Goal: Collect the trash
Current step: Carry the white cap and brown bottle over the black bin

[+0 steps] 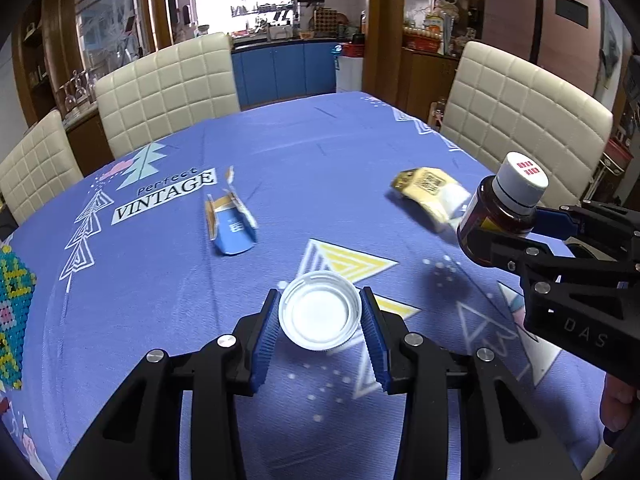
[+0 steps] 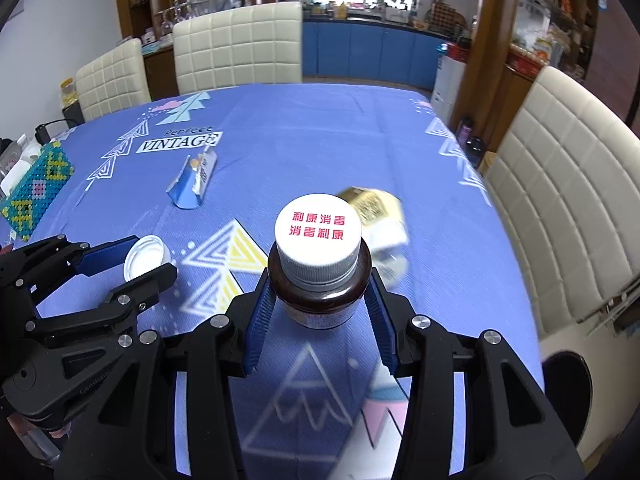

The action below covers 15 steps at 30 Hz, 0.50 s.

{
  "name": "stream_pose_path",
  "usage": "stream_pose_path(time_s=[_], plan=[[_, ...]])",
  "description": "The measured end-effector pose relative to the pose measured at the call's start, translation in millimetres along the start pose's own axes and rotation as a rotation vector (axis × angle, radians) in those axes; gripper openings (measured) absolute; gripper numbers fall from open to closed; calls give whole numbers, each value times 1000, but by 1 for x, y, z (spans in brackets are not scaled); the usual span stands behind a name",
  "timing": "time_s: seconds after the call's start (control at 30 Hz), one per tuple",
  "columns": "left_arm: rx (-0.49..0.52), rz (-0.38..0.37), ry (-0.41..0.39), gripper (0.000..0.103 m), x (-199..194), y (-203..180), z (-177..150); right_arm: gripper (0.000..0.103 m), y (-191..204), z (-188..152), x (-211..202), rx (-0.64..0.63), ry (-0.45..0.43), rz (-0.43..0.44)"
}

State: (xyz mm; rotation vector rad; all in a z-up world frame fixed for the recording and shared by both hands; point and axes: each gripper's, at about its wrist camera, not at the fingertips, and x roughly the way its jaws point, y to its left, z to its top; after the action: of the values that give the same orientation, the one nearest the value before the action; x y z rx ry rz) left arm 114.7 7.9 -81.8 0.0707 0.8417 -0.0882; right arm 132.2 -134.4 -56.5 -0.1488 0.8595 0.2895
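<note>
My left gripper [image 1: 320,318] is shut on a white plastic lid [image 1: 319,316], held just above the blue tablecloth; the lid also shows in the right wrist view [image 2: 145,257]. My right gripper [image 2: 320,304] is shut on a brown bottle [image 2: 320,292] with a white cap printed in red; the bottle shows at the right of the left wrist view [image 1: 500,216]. A torn blue carton [image 1: 230,226] lies mid-table, also in the right wrist view [image 2: 194,182]. A crumpled yellow-white wrapper [image 1: 430,192] lies to the right, partly behind the bottle in the right wrist view [image 2: 376,216].
The table [image 1: 320,152] has a blue patterned cloth. Cream padded chairs stand at the far left [image 1: 164,88] and right [image 1: 524,116]. A beaded tissue box [image 2: 36,188] sits at the left edge. Cabinets and a kitchen lie beyond.
</note>
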Motion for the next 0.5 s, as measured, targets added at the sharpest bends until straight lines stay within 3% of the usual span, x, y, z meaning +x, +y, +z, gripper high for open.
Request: stream_pose_path(time_s=[0.5], plan=[[128,-113,-28,39,-18,-78,-4,47,-58,-56,-51,116,-1,-118]])
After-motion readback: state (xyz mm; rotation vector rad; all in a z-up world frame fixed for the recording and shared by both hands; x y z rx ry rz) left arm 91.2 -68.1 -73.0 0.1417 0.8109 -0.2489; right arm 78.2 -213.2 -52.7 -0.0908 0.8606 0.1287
